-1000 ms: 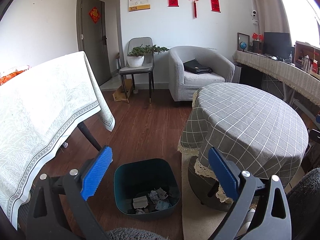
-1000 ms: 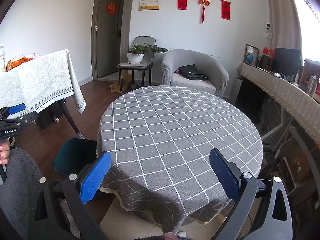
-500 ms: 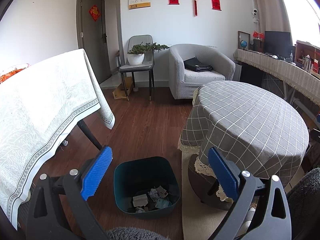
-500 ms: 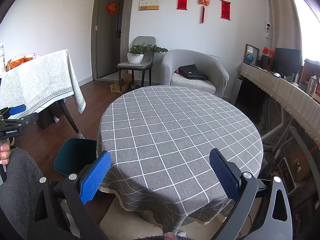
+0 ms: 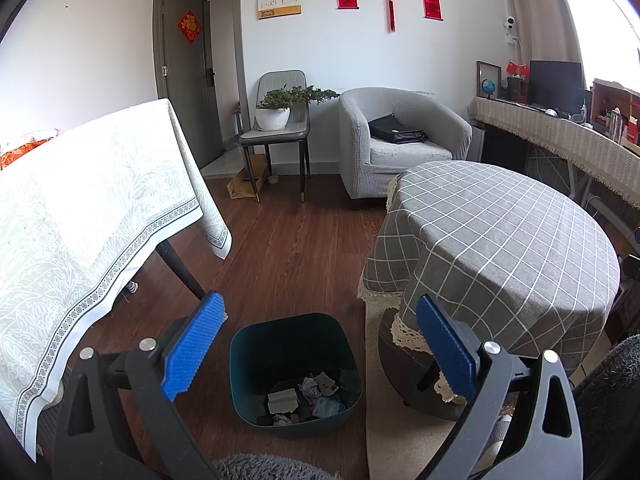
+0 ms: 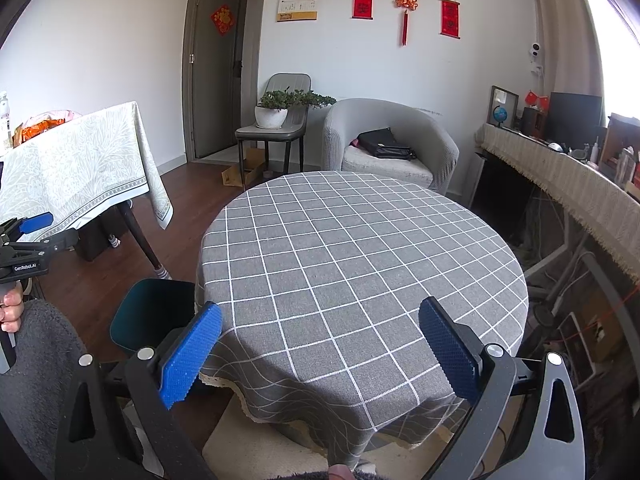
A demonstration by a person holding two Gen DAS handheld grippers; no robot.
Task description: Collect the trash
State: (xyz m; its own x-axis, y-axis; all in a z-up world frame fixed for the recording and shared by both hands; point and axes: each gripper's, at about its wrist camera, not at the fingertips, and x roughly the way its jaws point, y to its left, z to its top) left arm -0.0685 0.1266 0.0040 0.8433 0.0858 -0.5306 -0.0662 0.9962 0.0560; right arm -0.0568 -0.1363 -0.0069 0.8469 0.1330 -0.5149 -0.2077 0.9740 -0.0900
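A dark teal trash bin [image 5: 294, 344] stands on the wooden floor beside the round table and holds several crumpled papers and wrappers [image 5: 306, 396]. My left gripper [image 5: 320, 336] is open and empty, held above and in front of the bin. My right gripper [image 6: 320, 344] is open and empty over the near edge of the round table with the grey checked cloth [image 6: 360, 264]. The bin's rim also shows in the right wrist view [image 6: 152, 312], partly hidden by the table. The left gripper shows at the far left of that view [image 6: 32, 232].
A table with a pale patterned cloth [image 5: 80, 208] stands at the left. A grey armchair [image 5: 400, 140] with a black bag, a chair with a potted plant [image 5: 280, 112], and a long sideboard [image 5: 560, 140] line the back and right. A beige rug [image 5: 384, 420] lies under the round table.
The left wrist view has tilted up slightly, so the bin sits a little lower in frame. The right gripper has barely moved. Both stay open.
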